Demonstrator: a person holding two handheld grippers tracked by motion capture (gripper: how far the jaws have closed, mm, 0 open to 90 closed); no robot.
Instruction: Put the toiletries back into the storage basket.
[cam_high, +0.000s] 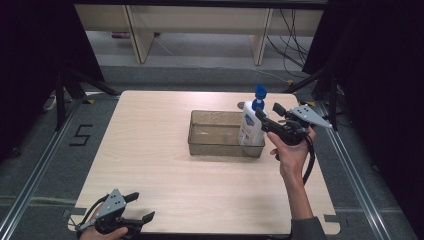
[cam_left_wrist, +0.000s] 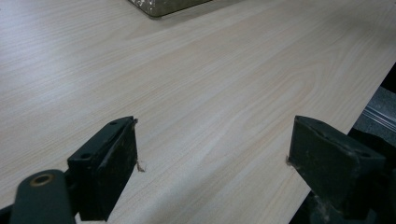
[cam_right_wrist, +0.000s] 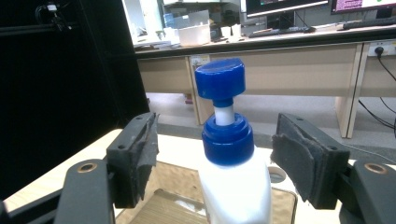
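Note:
A white pump bottle (cam_high: 251, 125) with a blue pump head (cam_right_wrist: 220, 80) stands upright at the right end of a clear plastic tray (cam_high: 215, 149), apparently inside it. My right gripper (cam_high: 270, 112) is open just right of the bottle at neck height. In the right gripper view the right gripper (cam_right_wrist: 222, 140) has a jaw on either side of the blue collar, and neither jaw touches it. My left gripper (cam_high: 140, 207) rests open at the table's front left corner. In the left gripper view the left gripper (cam_left_wrist: 212, 144) has bare wood between its jaws.
The light wooden table (cam_high: 150, 150) has its front edge right beside the left gripper, and dark floor lies beyond it. A corner of the tray (cam_left_wrist: 163, 5) shows at the top of the left gripper view. Desks stand behind the table.

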